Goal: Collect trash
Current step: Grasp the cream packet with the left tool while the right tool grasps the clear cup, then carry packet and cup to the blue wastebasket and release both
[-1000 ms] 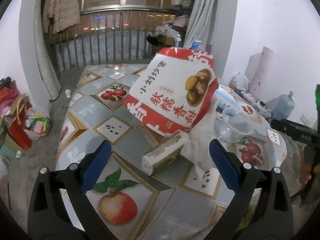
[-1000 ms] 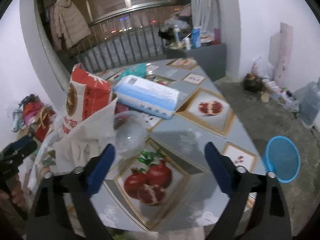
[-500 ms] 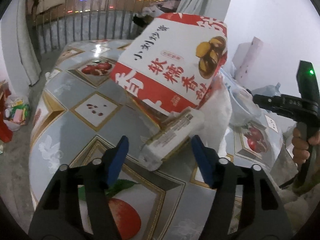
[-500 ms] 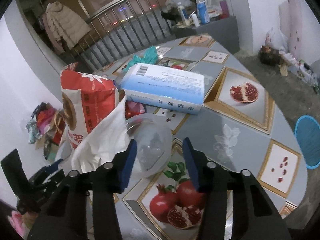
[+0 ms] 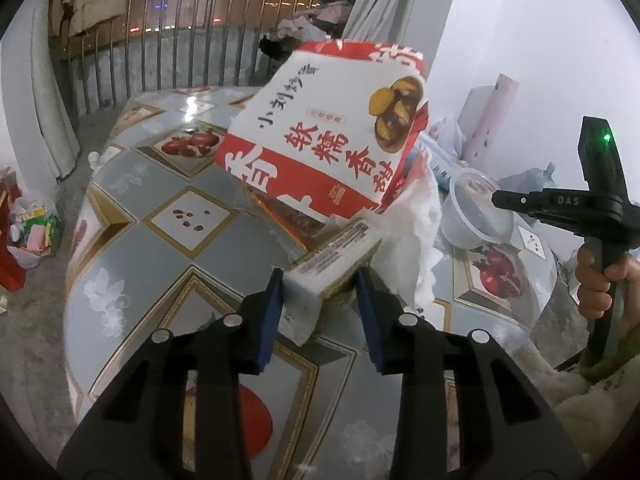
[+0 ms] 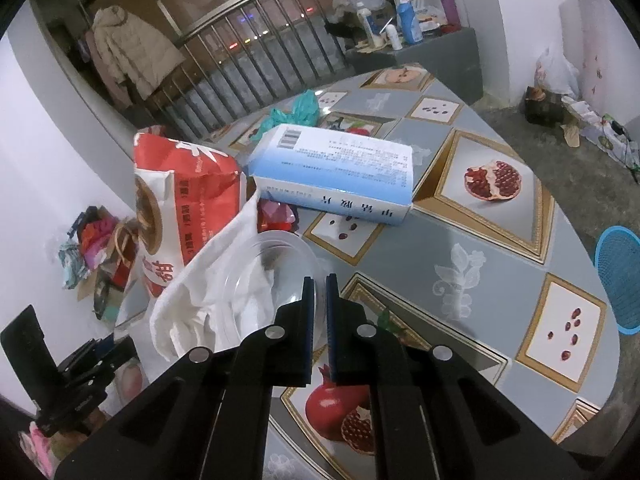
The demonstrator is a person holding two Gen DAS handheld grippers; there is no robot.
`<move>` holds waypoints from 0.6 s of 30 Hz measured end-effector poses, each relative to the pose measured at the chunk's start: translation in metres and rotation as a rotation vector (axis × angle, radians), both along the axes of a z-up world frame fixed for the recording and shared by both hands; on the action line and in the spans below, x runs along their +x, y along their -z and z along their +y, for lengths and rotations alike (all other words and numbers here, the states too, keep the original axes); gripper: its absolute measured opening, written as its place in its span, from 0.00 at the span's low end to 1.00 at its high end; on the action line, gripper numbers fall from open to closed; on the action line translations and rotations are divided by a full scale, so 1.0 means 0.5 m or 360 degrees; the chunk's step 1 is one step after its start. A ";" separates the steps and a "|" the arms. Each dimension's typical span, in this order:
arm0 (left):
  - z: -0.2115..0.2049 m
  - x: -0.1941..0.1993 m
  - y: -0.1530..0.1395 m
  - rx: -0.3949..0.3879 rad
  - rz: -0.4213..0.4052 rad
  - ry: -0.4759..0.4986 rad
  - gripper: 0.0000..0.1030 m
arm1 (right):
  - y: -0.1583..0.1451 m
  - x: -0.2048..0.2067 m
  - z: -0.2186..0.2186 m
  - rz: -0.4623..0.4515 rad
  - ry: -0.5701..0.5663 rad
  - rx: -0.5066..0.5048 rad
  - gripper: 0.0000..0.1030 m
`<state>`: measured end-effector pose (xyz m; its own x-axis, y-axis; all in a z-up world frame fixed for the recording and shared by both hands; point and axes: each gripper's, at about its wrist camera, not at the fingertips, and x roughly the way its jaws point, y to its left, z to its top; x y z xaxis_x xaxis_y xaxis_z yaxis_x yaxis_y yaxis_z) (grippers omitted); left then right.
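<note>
My left gripper (image 5: pixel 320 280) is shut on a small white carton (image 5: pixel 332 258) lying on the table in front of a red-and-white chestnut bag (image 5: pixel 332 136). A crumpled white tissue (image 5: pixel 416 236) lies beside the carton. My right gripper (image 6: pixel 319 284) is shut on the near rim of a clear plastic bowl (image 6: pixel 268 276), which sits against the white tissue (image 6: pixel 208 292) and the red bag (image 6: pixel 180 204). The bowl (image 5: pixel 478 216) and the right gripper's body also show in the left wrist view.
The round table (image 6: pixel 460 248) has a fruit-print cloth. A blue-and-white box (image 6: pixel 336 168) and a green plastic bag (image 6: pixel 296 112) lie farther back. A blue basket (image 6: pixel 620 280) stands on the floor to the right. Bags of rubbish (image 5: pixel 28 224) sit on the floor at left.
Both grippers moved forward and closed: the left around the small white carton, the right onto the rim of the clear bowl.
</note>
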<state>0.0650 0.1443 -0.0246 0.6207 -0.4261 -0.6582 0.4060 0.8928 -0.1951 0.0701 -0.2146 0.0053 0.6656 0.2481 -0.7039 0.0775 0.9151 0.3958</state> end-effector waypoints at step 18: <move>0.015 -0.121 -0.177 -0.0005 -0.0302 -0.0160 0.30 | -0.080 -0.146 -0.115 -0.0291 0.0163 -0.0001 0.06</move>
<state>0.0044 0.1519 0.0639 0.7729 -0.3576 -0.5241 0.3446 0.9302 -0.1265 -0.0028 -0.2721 0.0454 0.8041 0.1721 -0.5690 0.0970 0.9063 0.4113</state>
